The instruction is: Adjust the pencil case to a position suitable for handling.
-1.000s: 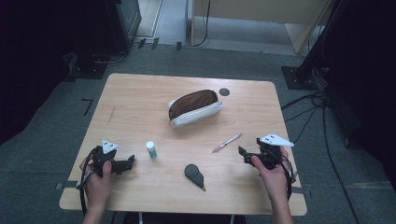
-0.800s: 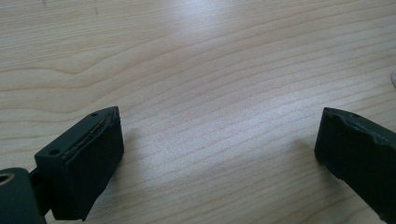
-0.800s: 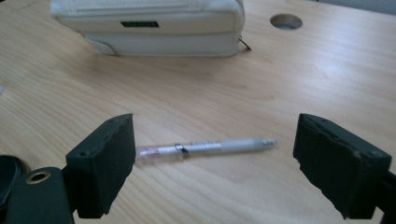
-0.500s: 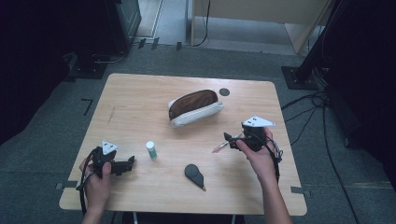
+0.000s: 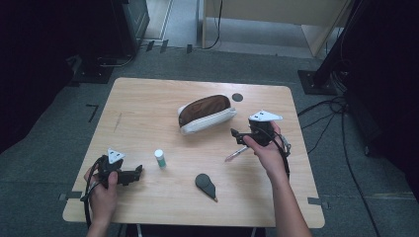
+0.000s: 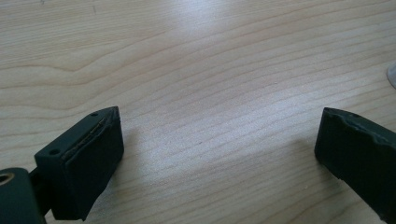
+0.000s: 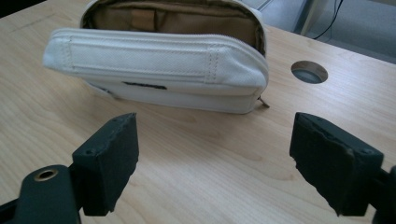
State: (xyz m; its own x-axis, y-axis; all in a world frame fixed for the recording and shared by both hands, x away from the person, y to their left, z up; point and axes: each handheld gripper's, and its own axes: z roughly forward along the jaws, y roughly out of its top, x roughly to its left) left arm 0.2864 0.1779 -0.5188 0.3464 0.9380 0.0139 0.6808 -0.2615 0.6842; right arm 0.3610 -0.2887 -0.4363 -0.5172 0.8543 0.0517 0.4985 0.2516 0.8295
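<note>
Your right gripper [image 5: 236,134] hangs with fingers spread wide, empty, facing the unzipped white pouch [image 5: 205,114] near the bench's middle, toward the far edge. Your left gripper [image 5: 139,171] rests near the near-left corner, fingers released.

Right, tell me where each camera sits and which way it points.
High view: above the person's side, looking forward and down at the table; forearms, left claw, right claw.
Left gripper view: rides the left claw, low over bare wood, jaws wide apart.
Right gripper view: rides the right claw, facing the open pencil case, jaws apart.
Shared: the high and right gripper views both show the pencil case.
</note>
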